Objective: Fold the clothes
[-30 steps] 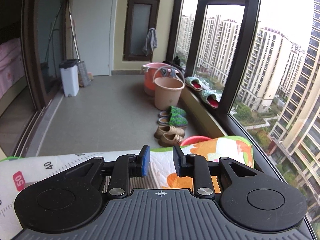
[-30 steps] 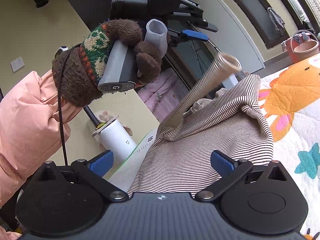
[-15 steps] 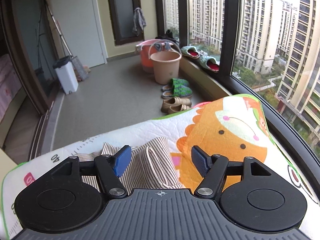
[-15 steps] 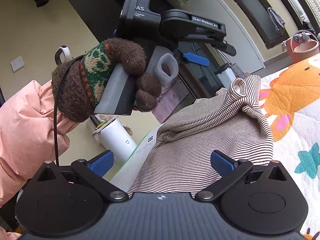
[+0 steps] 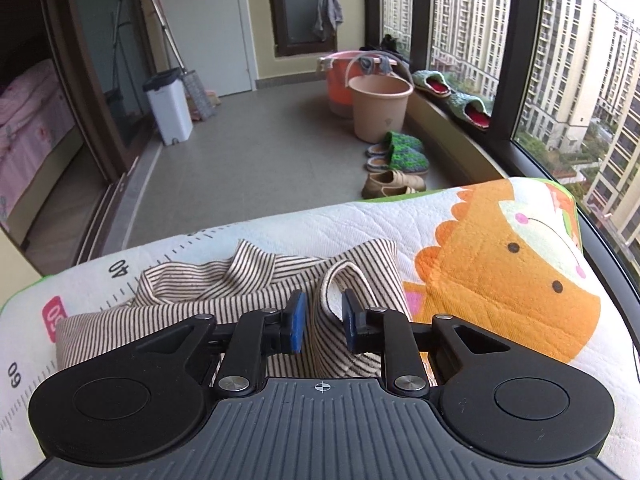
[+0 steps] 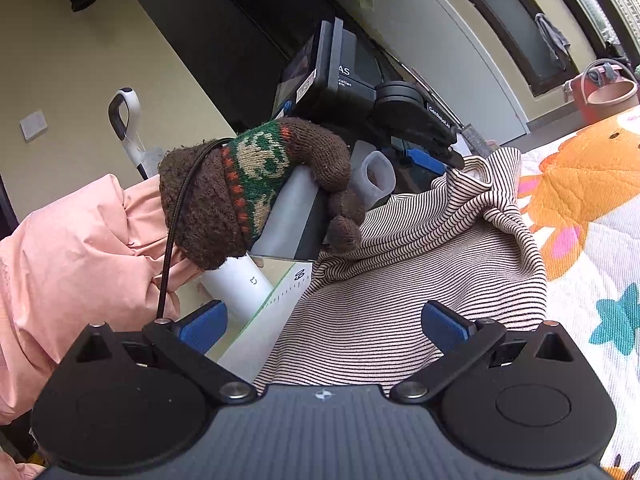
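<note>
A cream and black striped garment lies bunched on a cartoon-printed quilted mat. My left gripper is low over it, its blue pads narrowed around a raised fold of the cloth with a small gap still showing. In the right wrist view the garment spreads before my right gripper, which is wide open and empty just above the cloth. The left gripper, held by a knitted-gloved hand, meets the garment's raised far edge.
The mat's far edge drops to a balcony floor with buckets, shoes and a white bin. Windows run along the right. A pink-sleeved arm and a white cylinder sit at the left.
My left gripper dropped from above down onto the garment, opening wide and then narrowing around a fold. The lifted cloth edge came down with it. My right gripper stayed still and open.
</note>
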A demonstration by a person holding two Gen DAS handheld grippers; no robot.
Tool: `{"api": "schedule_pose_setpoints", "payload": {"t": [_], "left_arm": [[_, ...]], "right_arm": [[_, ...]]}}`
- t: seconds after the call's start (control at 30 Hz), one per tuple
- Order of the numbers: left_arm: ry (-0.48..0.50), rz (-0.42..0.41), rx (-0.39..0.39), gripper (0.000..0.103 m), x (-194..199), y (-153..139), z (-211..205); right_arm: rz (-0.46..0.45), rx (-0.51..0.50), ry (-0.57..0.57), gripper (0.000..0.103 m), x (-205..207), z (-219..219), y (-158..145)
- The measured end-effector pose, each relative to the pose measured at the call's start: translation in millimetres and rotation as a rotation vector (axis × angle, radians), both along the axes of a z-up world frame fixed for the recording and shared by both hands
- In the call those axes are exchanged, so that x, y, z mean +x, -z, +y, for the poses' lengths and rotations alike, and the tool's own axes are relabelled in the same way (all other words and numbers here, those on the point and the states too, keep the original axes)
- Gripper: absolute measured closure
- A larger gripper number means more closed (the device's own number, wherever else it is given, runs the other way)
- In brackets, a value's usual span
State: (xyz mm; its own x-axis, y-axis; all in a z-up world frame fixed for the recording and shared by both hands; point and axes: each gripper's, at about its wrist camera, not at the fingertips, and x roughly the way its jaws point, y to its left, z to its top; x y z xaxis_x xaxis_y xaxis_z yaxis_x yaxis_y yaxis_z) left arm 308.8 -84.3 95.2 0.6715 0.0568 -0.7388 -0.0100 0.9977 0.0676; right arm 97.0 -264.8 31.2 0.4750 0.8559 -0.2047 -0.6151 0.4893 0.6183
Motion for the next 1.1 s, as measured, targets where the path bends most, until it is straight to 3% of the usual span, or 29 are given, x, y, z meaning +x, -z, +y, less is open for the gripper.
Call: {"api": "schedule_pose_setpoints", "payload": {"t": [0.1, 0.2, 0.23, 0.27, 0.33, 0.43, 0.47, 0.53, 0.6, 0.87, 1.1], "left_arm": [[-0.004, 0.002, -0.014, 0.088, -0.4, -1.8, 4.2], [-0.002, 0.016, -0.101, 0.087, 0.7, -1.0, 9.0], [0.001, 0.029, -0.143, 0.078, 1.4, 0.4, 10.2], [-0.005, 0.038, -0.164, 0.076, 1.7, 2.3, 9.6], [-0.008, 0.049, -0.145, 0.062, 3.1, 7.2, 5.1], [-0.028, 0.059, -0.087, 0.062, 5.5, 18.7, -0.7], [-0.036, 0.057, -0.079, 0.063, 5.7, 21.4, -0.9], [-0.041, 0.044, -0.077, 0.086, 5.0, 23.0, 0.8], [-0.035, 0.032, -0.084, 0.092, 3.7, 19.2, 2.2], [-0.006, -0.056, -0.158, 0.094, 2.2, -16.7, 2.8], [0.023, -0.056, -0.222, 0.093, 12.2, -10.0, -12.7]], "right_arm": [[-0.001, -0.002, -0.002, 0.000, -0.6, 0.1, -0.2], [0.001, -0.004, -0.002, 0.000, -0.8, 0.1, -0.3], [0.002, -0.005, -0.002, 0.000, -0.7, 0.0, -0.3], [0.003, -0.006, -0.002, 0.000, -0.5, 0.0, -0.2], [0.004, -0.008, -0.002, 0.000, -0.2, 0.0, -0.2], [0.004, -0.009, -0.001, 0.000, -0.2, -0.4, -0.2], [0.005, -0.009, 0.000, 0.000, 0.0, -0.8, -0.3], [0.004, -0.009, 0.000, 0.000, 0.1, -1.0, -0.7], [0.003, -0.008, -0.001, 0.000, 0.0, -1.1, -0.8], [0.003, -0.014, -0.003, 0.000, -0.6, -0.1, 0.6], [0.011, -0.022, -0.001, 0.000, 0.1, 1.2, 1.5]]}}
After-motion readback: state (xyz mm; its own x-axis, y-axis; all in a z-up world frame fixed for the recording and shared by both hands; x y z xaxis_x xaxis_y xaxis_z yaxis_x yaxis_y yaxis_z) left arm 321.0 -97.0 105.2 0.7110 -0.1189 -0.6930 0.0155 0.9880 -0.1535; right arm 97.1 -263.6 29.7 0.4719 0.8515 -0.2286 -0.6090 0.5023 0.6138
